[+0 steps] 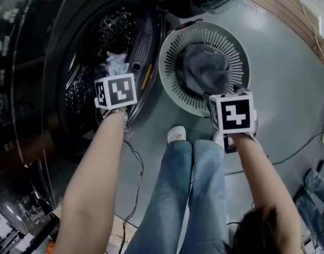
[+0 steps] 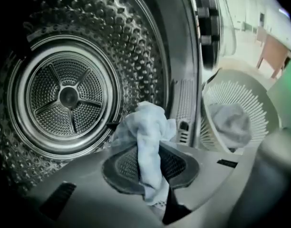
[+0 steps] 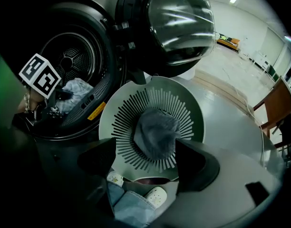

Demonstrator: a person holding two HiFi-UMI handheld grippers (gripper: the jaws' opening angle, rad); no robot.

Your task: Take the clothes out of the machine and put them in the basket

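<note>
Drum mouth (image 1: pixel 101 46) stands open; the open door (image 3: pixel 179 25) crowds the basket's (image 1: pixel 240 62) far side.

Dim grey light; gripper views warp, corners go black.

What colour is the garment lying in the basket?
Grey; the garment shows best in the right gripper view.

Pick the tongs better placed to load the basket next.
Left: left tongs are shut on a pale blue crumpled cloth; right tongs are open, empty, over the round white slotted basket.
</note>
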